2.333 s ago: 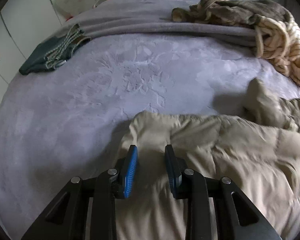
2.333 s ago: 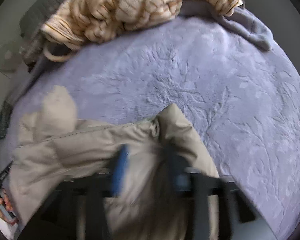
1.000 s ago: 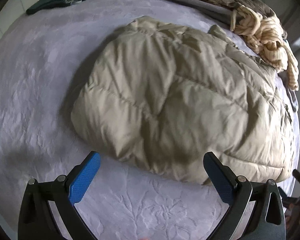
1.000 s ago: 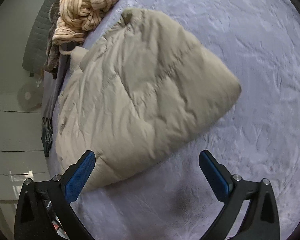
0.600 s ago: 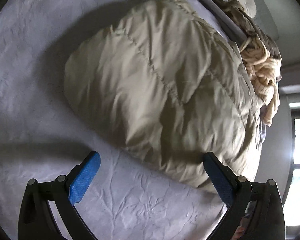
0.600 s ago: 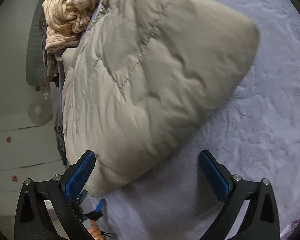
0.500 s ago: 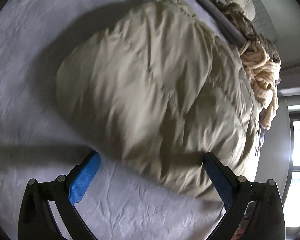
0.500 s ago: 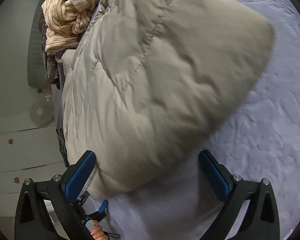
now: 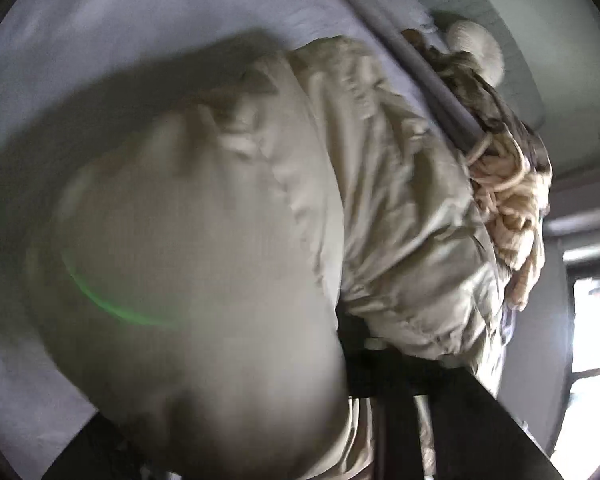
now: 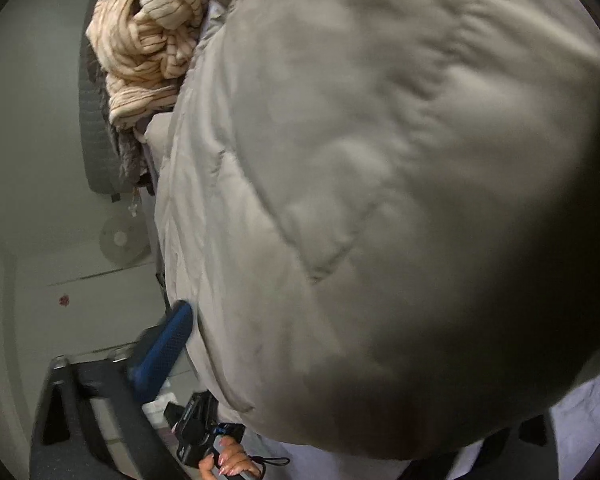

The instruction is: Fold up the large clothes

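Observation:
A beige quilted puffer jacket (image 9: 204, 240) lies folded on the lavender bed and fills most of both views; it also shows in the right wrist view (image 10: 380, 184). Both grippers are pressed close against its near edge. In the left wrist view the jacket covers the gripper; only its dark right arm (image 9: 412, 392) shows, and the fingertips are hidden. In the right wrist view only the left blue pad (image 10: 164, 348) shows beside the jacket's edge; the right finger is hidden behind the fabric.
A striped cream knit garment (image 10: 152, 36) is piled at the head of the bed, also visible in the left wrist view (image 9: 508, 216). The lavender bed cover (image 9: 100, 32) lies around the jacket. A bright window (image 9: 592, 340) is at right.
Both grippers, wide open a moment ago, have moved in close to the jacket's near edge, which now covers most of their fingers.

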